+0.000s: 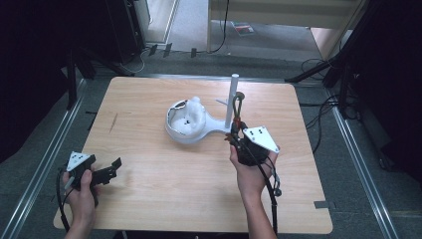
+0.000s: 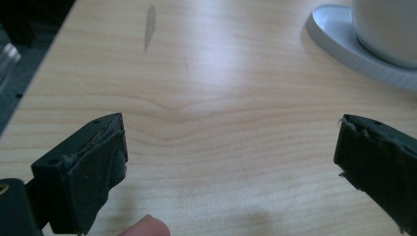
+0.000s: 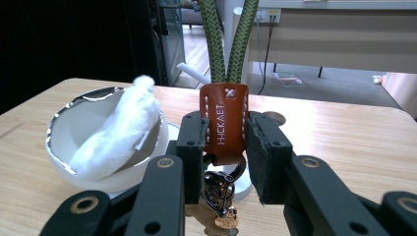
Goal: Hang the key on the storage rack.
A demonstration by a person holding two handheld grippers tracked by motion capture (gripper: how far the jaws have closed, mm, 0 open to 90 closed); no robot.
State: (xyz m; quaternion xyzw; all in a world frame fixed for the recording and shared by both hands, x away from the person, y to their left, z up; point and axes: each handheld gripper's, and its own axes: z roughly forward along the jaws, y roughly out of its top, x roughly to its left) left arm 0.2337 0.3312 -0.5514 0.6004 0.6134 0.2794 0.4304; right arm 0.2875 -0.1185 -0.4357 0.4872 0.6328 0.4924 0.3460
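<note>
A key strap hangs upright with its green cord loop [image 3: 228, 39] above a brown leather tag [image 3: 223, 123], and a metal clasp [image 3: 219, 189] dangles below. My right gripper [image 3: 223, 142] is shut on the tag, both pads pressing its sides. In the high view the right gripper [image 1: 235, 137] holds the strap [image 1: 239, 107] right beside the white post [image 1: 233, 99] of a white stand. The stand's bowl [image 1: 186, 122] holds white fluffy stuff [image 3: 118, 132]. My left gripper [image 1: 115, 167] rests at the table's front left, open, with only bare wood between its pads [image 2: 93, 167].
The wooden table [image 1: 149, 194] has a dark scuff [image 2: 150, 24] near its left side. The stand's flat white rim [image 2: 339, 39] lies far right of the left gripper. Dark floor, cables and metal rails surround the table.
</note>
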